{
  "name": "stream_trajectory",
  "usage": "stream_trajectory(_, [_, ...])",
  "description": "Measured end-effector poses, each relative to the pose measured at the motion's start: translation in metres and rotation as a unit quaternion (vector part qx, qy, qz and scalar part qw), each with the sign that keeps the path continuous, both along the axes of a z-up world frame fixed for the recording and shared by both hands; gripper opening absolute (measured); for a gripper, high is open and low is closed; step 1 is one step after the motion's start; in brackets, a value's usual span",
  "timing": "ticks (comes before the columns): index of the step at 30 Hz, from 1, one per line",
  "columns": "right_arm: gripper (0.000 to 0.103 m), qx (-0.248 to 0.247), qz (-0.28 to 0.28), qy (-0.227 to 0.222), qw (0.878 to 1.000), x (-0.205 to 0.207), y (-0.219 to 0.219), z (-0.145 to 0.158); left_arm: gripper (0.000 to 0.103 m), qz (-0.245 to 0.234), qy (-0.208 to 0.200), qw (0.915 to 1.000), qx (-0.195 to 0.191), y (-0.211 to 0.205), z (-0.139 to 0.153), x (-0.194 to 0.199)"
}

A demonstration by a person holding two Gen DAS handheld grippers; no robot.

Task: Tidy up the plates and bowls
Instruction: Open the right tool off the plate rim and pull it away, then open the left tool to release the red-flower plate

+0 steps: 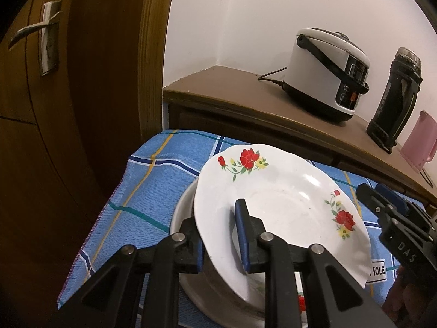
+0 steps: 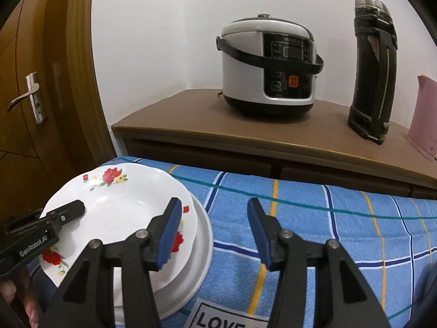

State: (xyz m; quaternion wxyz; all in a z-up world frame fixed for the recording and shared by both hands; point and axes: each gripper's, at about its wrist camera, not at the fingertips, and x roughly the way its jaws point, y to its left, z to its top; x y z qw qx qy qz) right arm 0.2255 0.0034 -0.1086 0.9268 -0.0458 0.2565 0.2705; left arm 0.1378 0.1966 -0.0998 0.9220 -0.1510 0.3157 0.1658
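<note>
A white plate with red flowers (image 1: 275,188) is tilted, its far rim raised, over a plain white dish (image 1: 179,213) on the blue checked cloth (image 1: 153,180). My left gripper (image 1: 215,213) is shut on the plate's near rim, one pad on top and the other underneath. In the right wrist view the flowered plate (image 2: 114,213) rests on the white dish (image 2: 203,248), with the left gripper (image 2: 69,210) on its left rim. My right gripper (image 2: 213,203) stands open just right of the plates with nothing between its fingers, its left pad (image 2: 170,232) in front of the plate's right rim.
Behind the cloth-covered table is a brown cabinet (image 2: 191,125) bearing a rice cooker (image 2: 267,68), a black flask (image 2: 374,68) and a pink jug (image 2: 424,117). A wooden door with a metal handle (image 2: 30,98) is on the left. The cloth (image 2: 327,232) stretches to the right.
</note>
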Motion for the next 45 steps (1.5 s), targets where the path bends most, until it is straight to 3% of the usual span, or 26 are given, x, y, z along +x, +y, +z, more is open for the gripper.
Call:
stream_trajectory(8, [0.056, 0.045, -0.055, 0.015, 0.997, 0.014, -0.030, -0.002, 0.022, 0.002, 0.001, 1.0000, -0.001, 0.000, -0.001, 0.001])
stream_trajectory(28, [0.066, -0.003, -0.019, -0.042, 0.999, -0.007, -0.008, 0.003, 0.030, 0.009, -0.002, 0.9993, 0.037, -0.008, 0.003, -0.001])
stream_trajectory(38, [0.067, -0.008, -0.012, -0.046, 0.999, -0.008, -0.004, 0.004, 0.036, 0.001, -0.019, 0.9997, 0.014, -0.006, 0.004, -0.006])
stream_trajectory(39, [0.067, -0.008, -0.012, -0.045, 0.999, -0.008, -0.004, 0.004, 0.038, 0.008, -0.023, 0.9994, 0.023, -0.007, 0.006, -0.009])
stream_trajectory(42, [0.067, -0.011, -0.011, -0.046, 0.999, -0.008, -0.002, 0.004, 0.077, 0.033, -0.050, 0.9956, 0.073, -0.014, 0.016, -0.018])
stream_trajectory(45, [0.068, -0.012, -0.011, -0.048, 0.999, -0.009, -0.002, 0.004, 0.078, 0.027, -0.052, 0.9934, 0.099, -0.021, 0.018, -0.017])
